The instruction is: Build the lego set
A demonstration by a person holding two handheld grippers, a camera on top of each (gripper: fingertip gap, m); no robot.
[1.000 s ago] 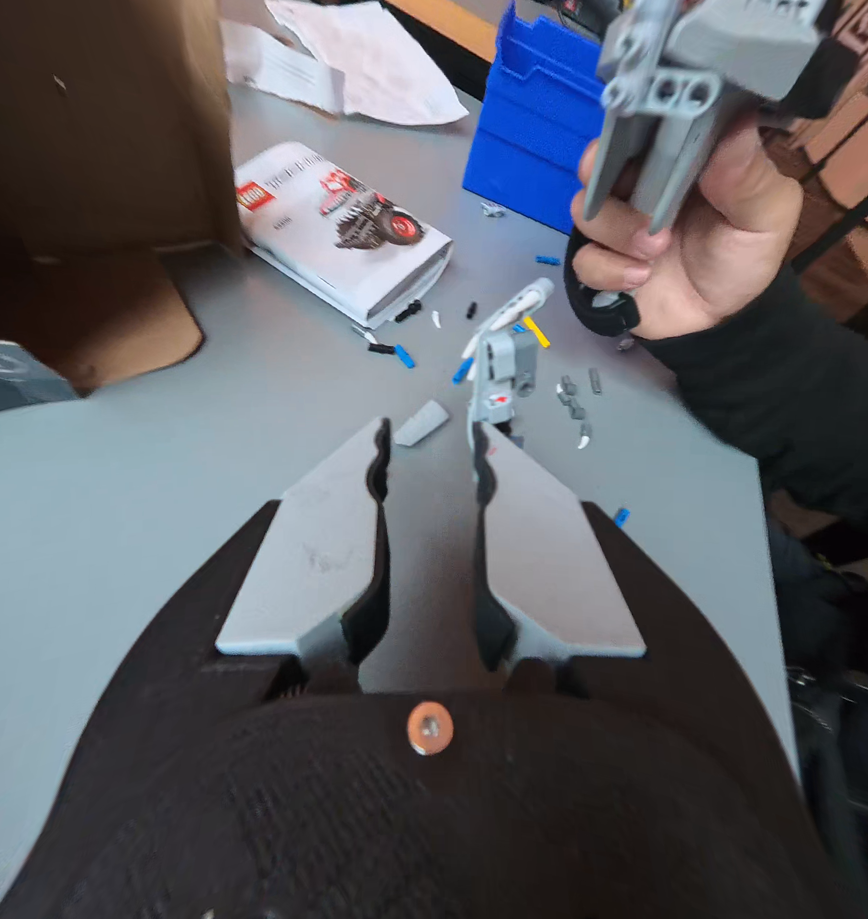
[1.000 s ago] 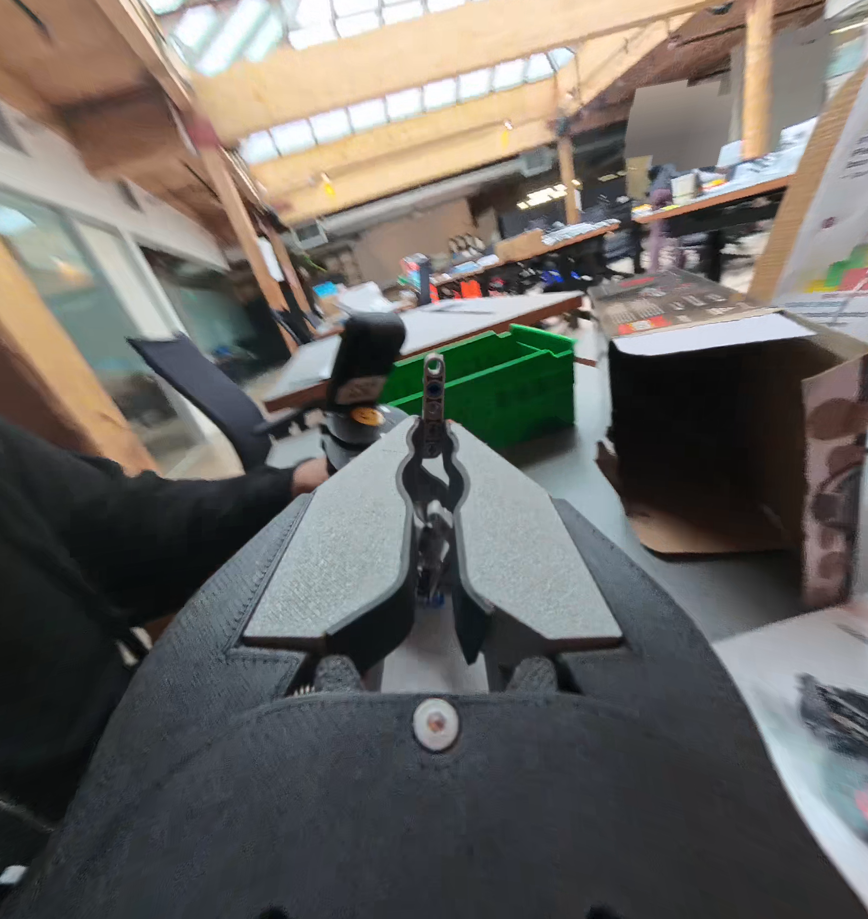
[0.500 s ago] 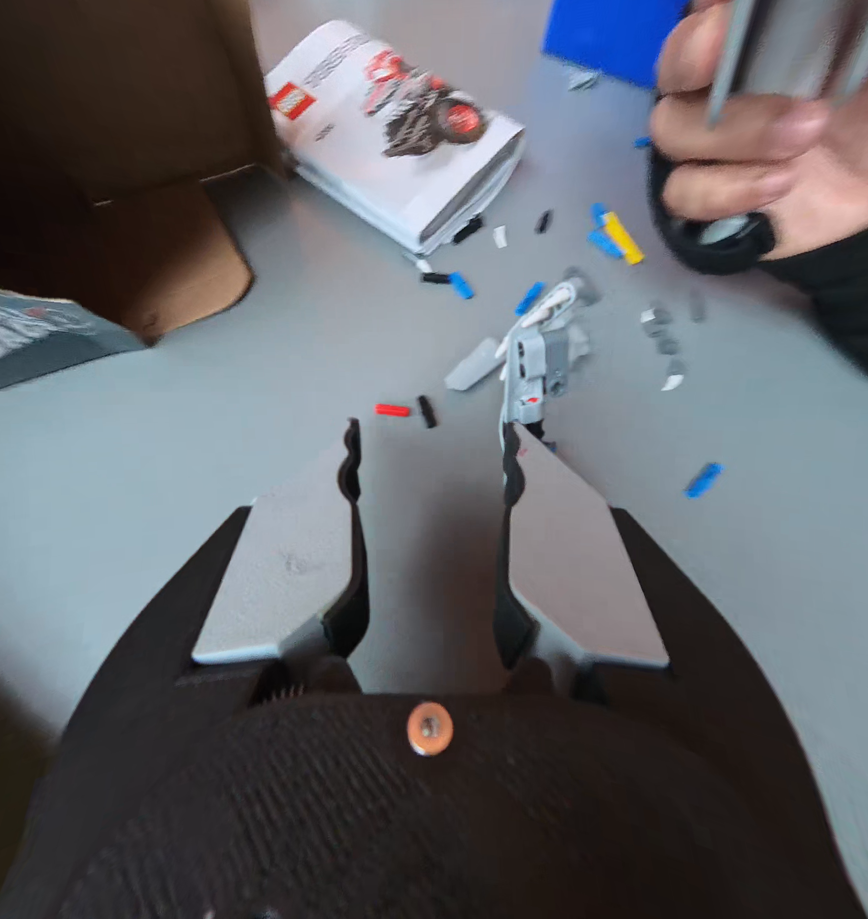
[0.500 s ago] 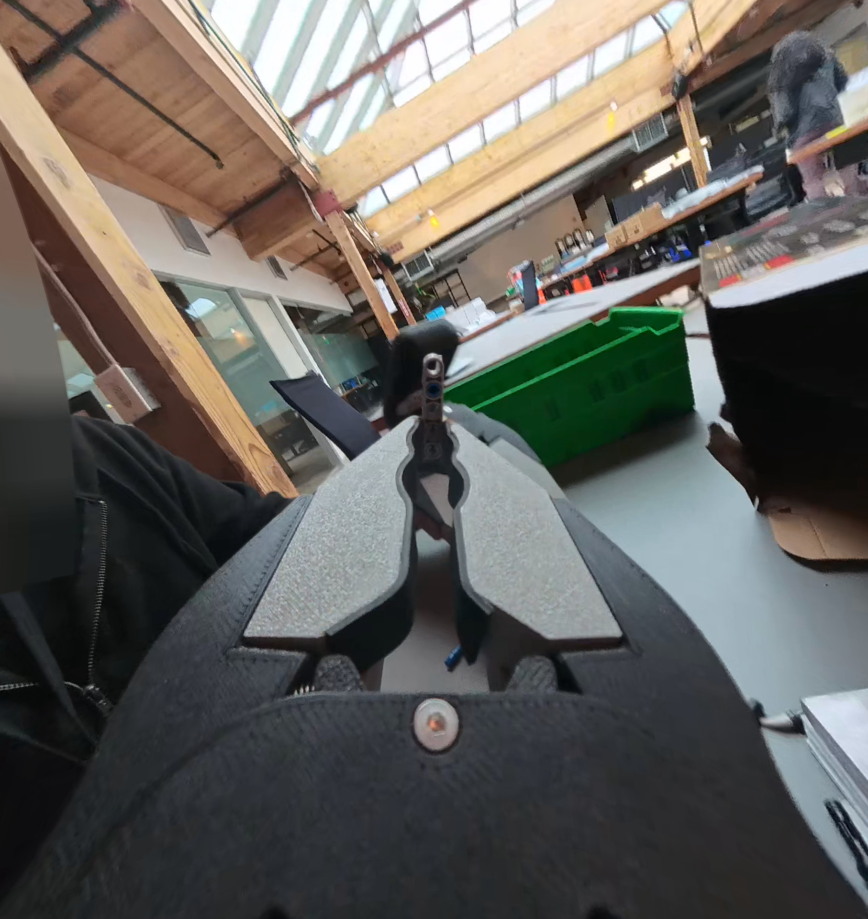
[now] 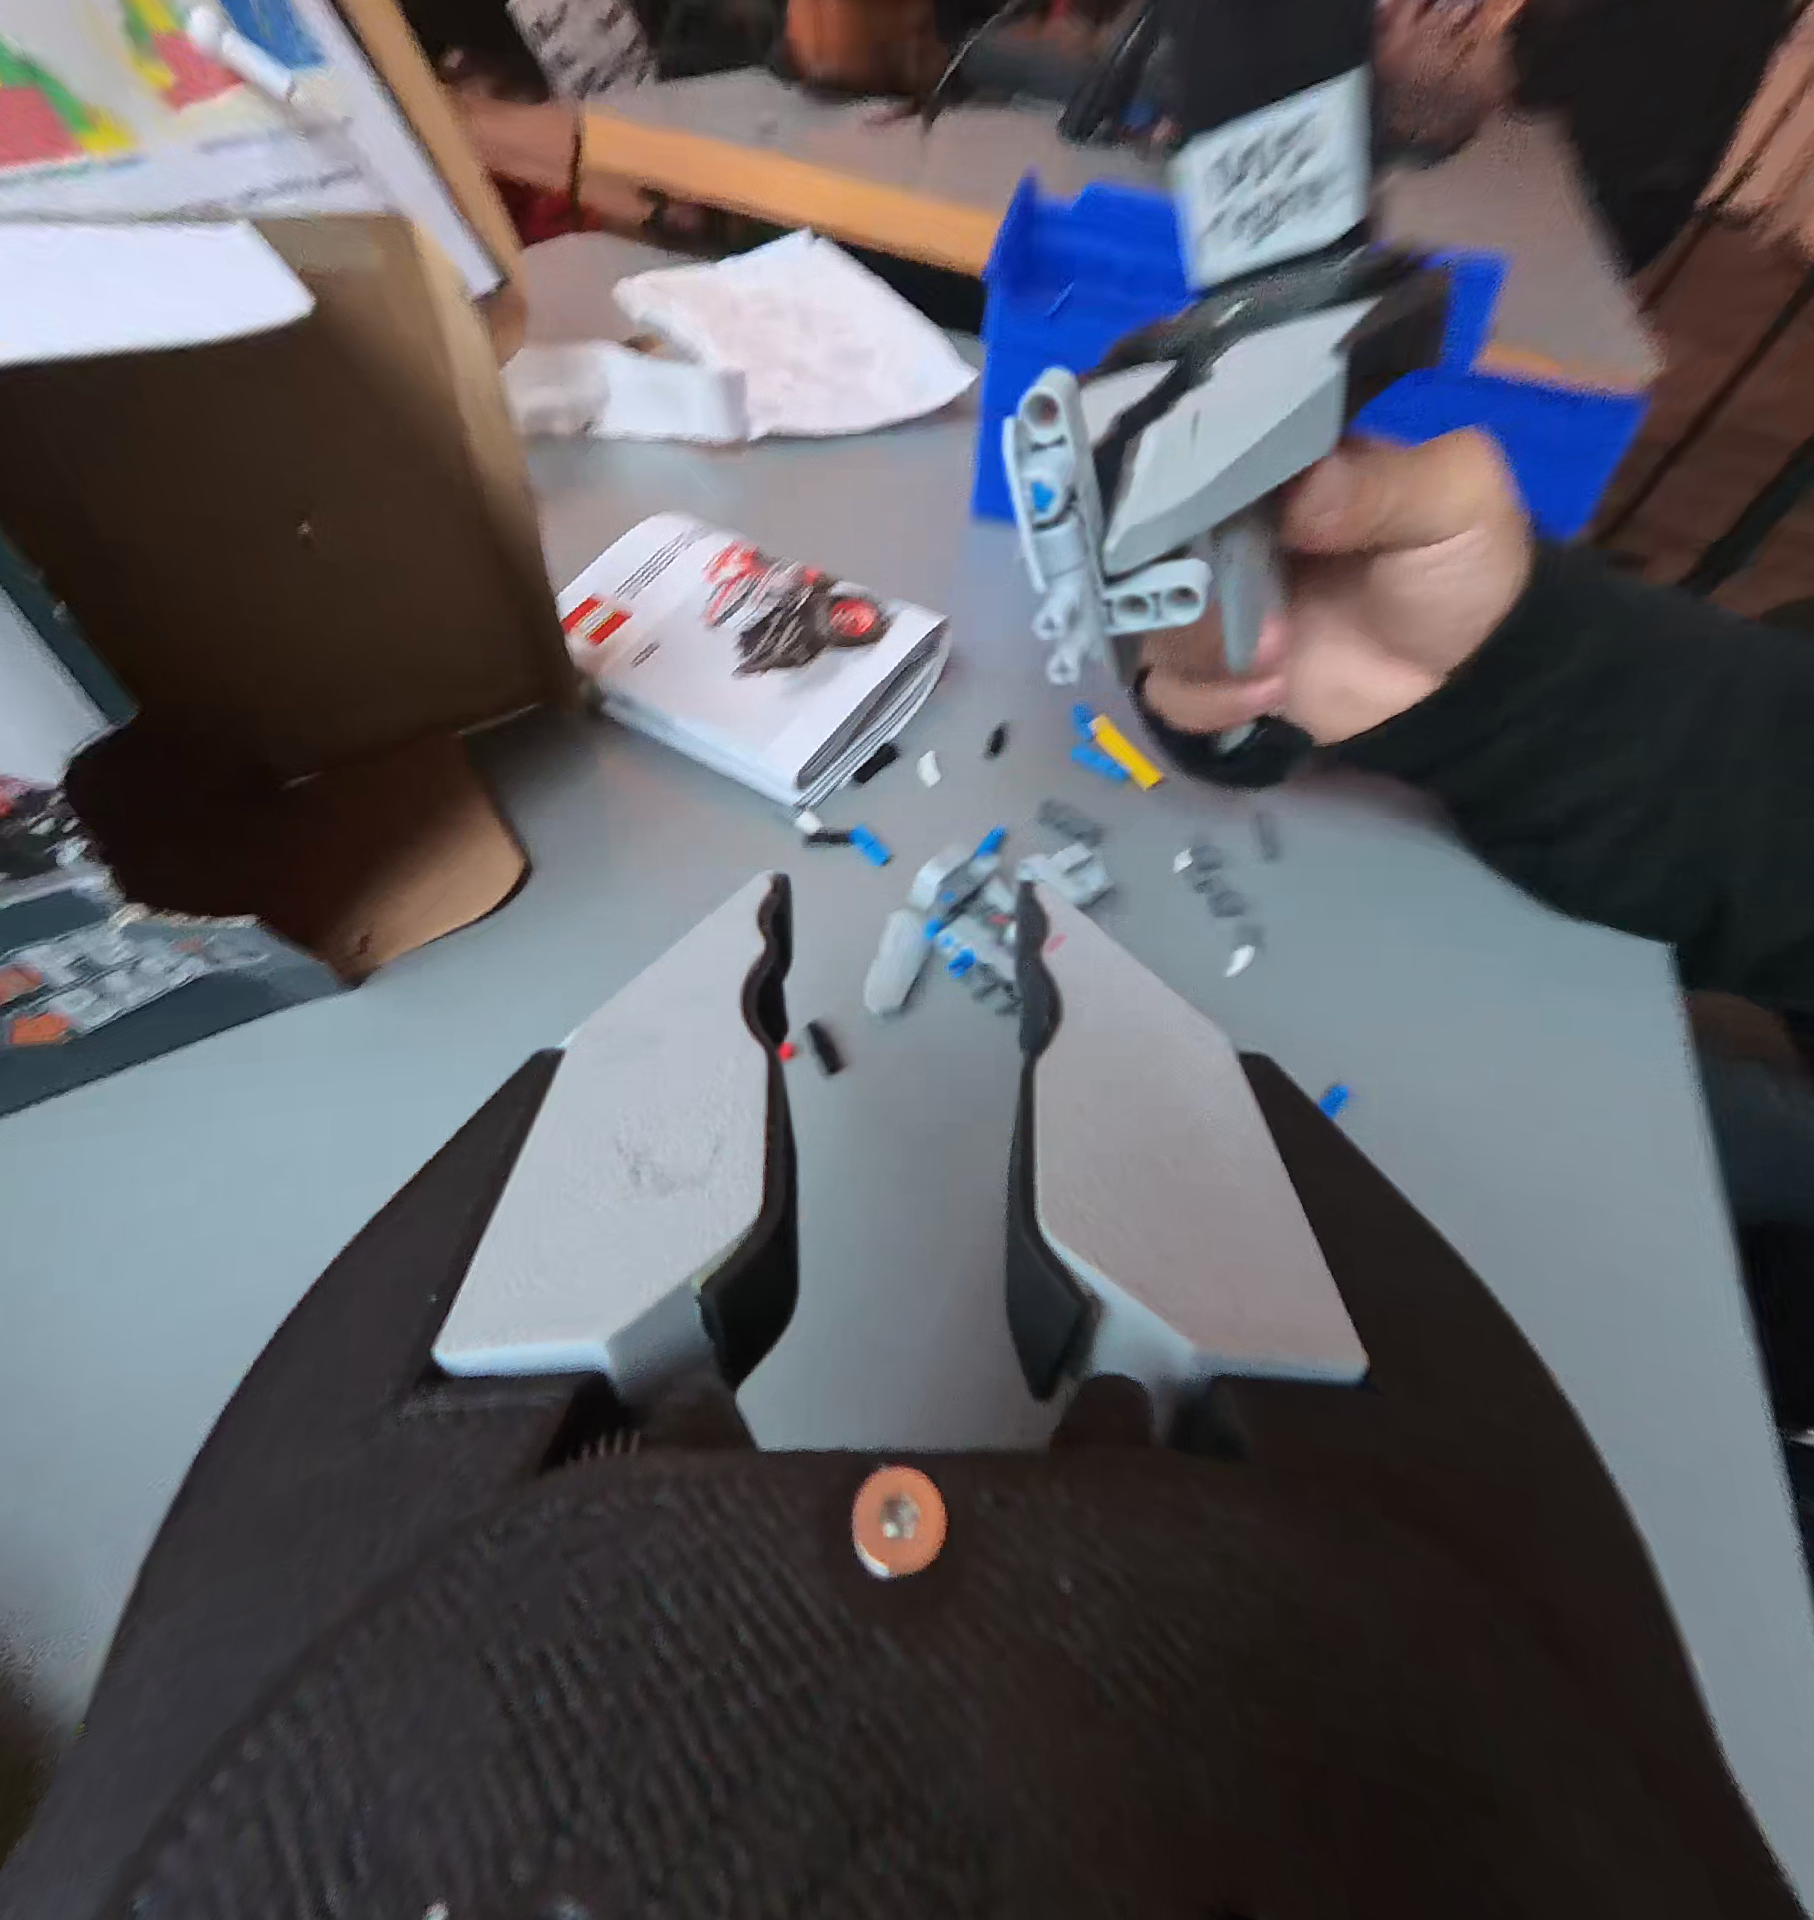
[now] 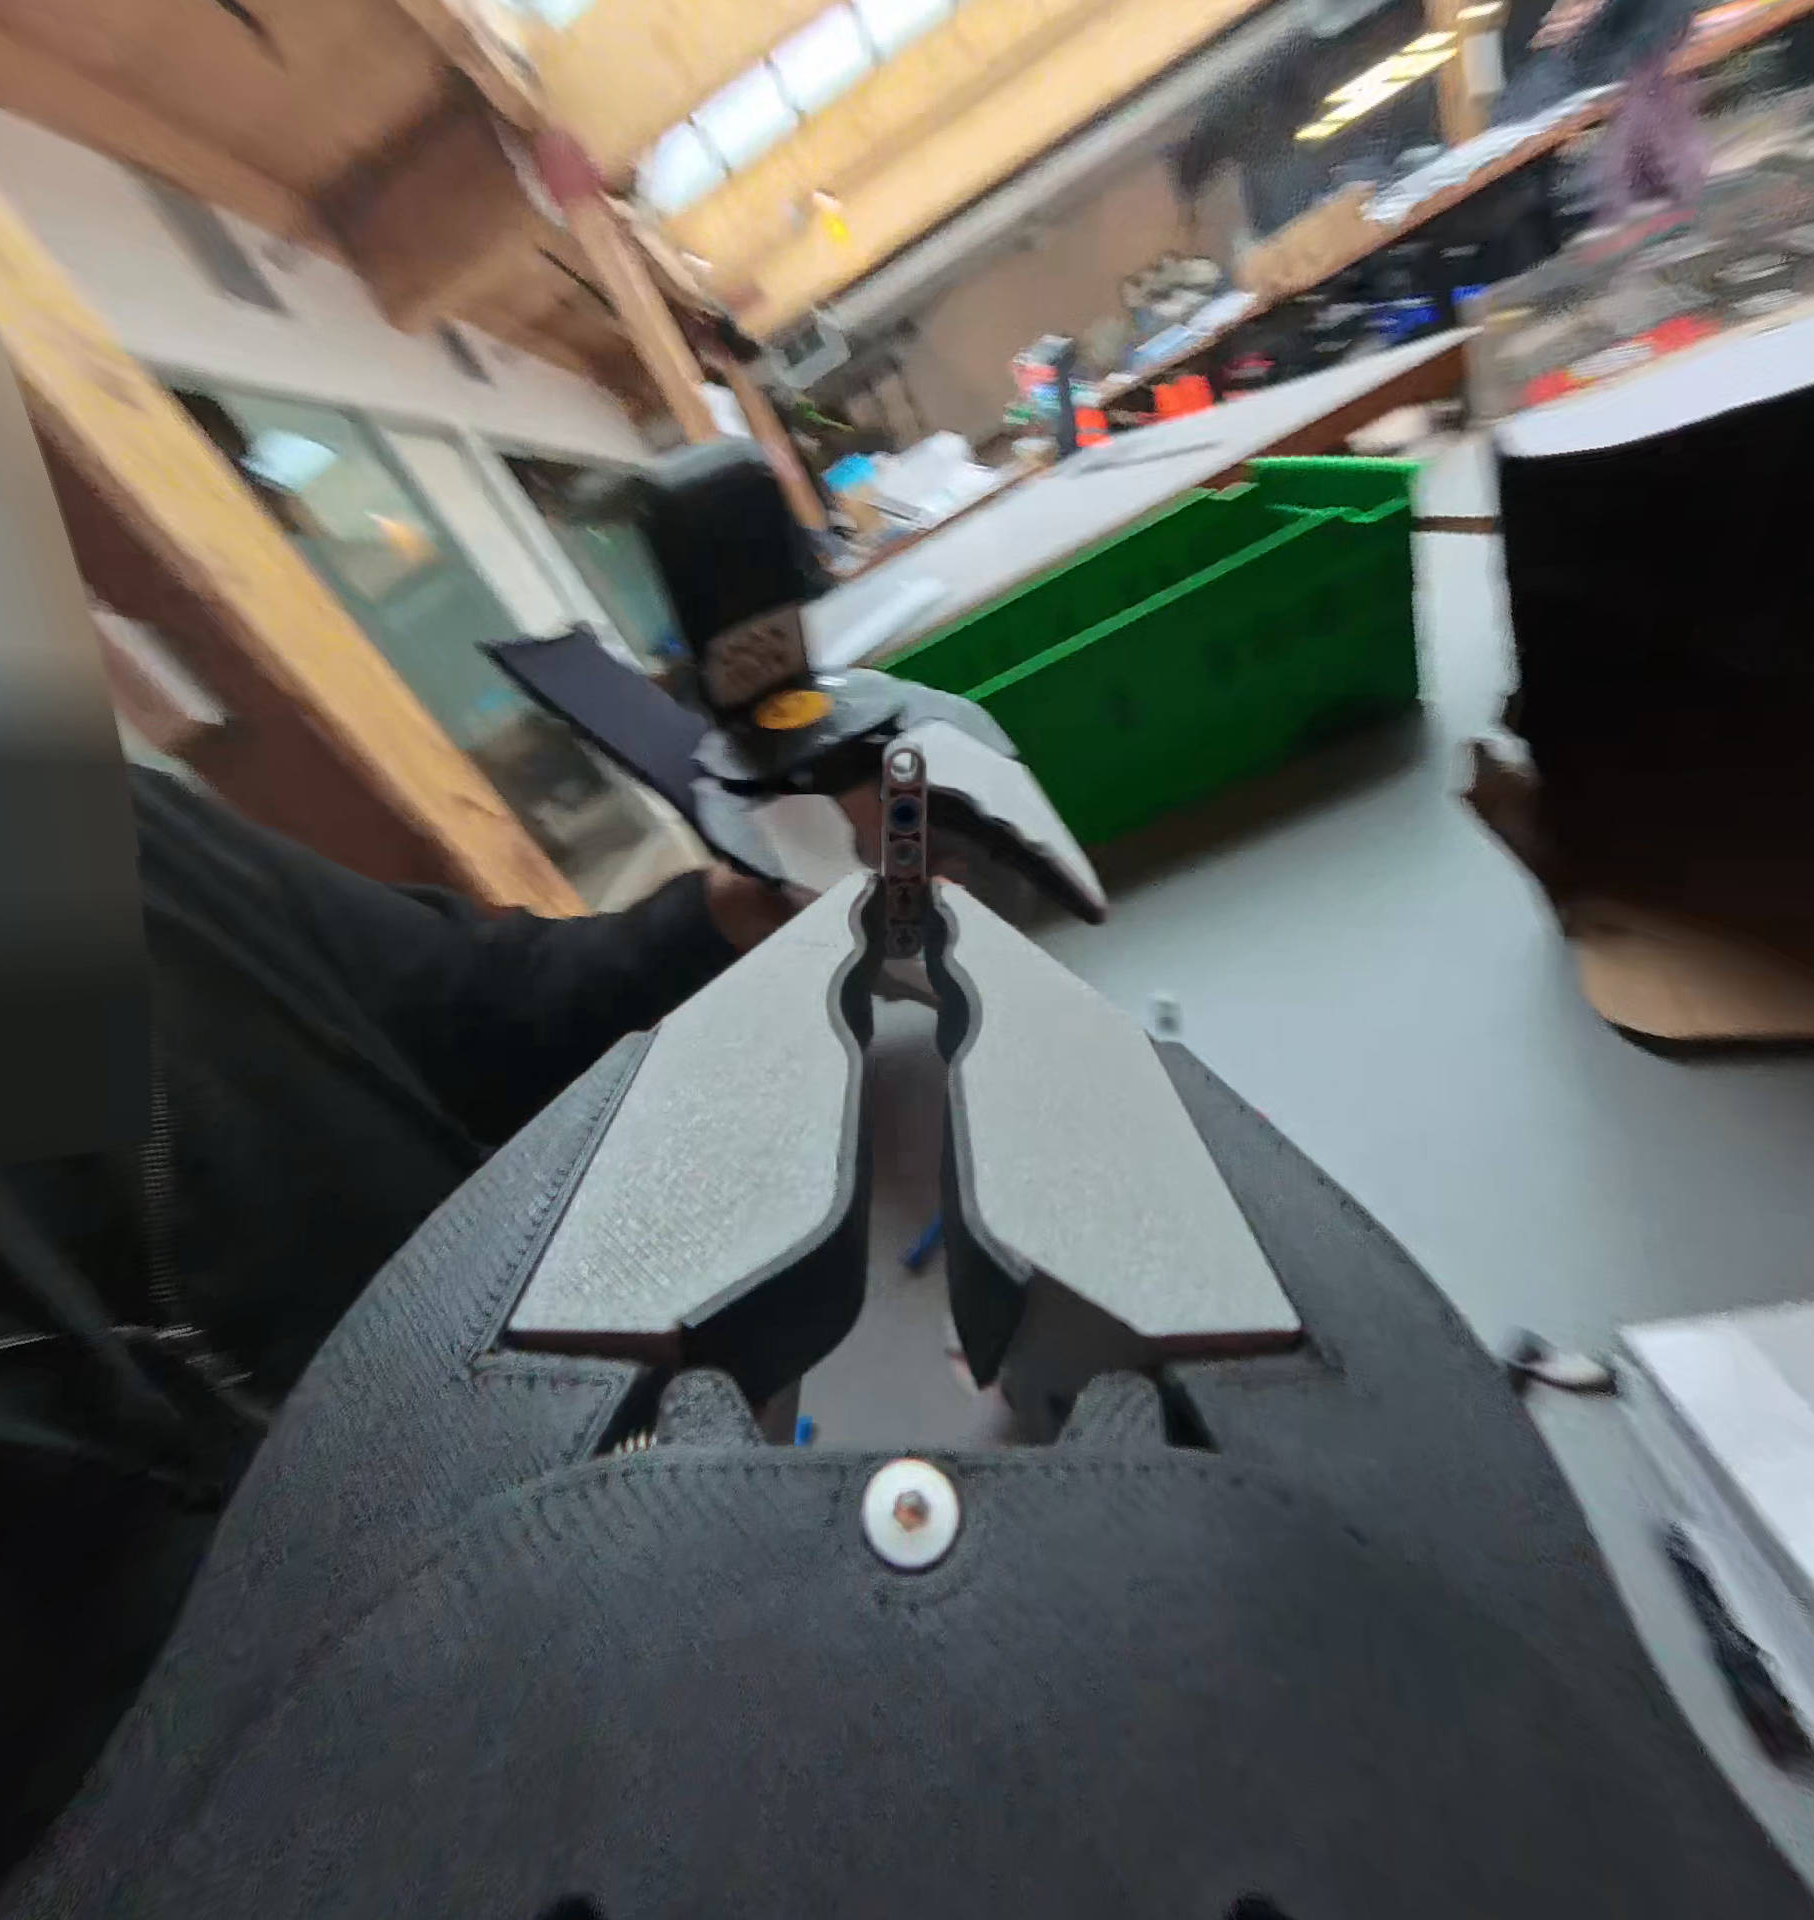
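1. The left gripper [image 5: 898, 935] hangs above the grey table [image 5: 259, 1195] with its jaws wide apart and nothing between them.
2. The right gripper [image 6: 901, 914] is clamped on a thin grey beam [image 6: 903, 831]. The beam's long axis runs straight out past the fingertips, upright in that view.
3. A loose cluster of small parts [image 5: 970, 914] lies on the table just ahead of the left fingertips, slightly towards the right finger. The left gripper is the nearer tool to it.
4. The right gripper is held up, well clear of the table, with a hand [image 5: 1381, 592] around its grip.
5. An instruction booklet [image 5: 757, 655] lies beyond the parts, beside a cardboard box [image 5: 259, 499].
6. Judgement: the next pick calls for a short drop forward by the left gripper.
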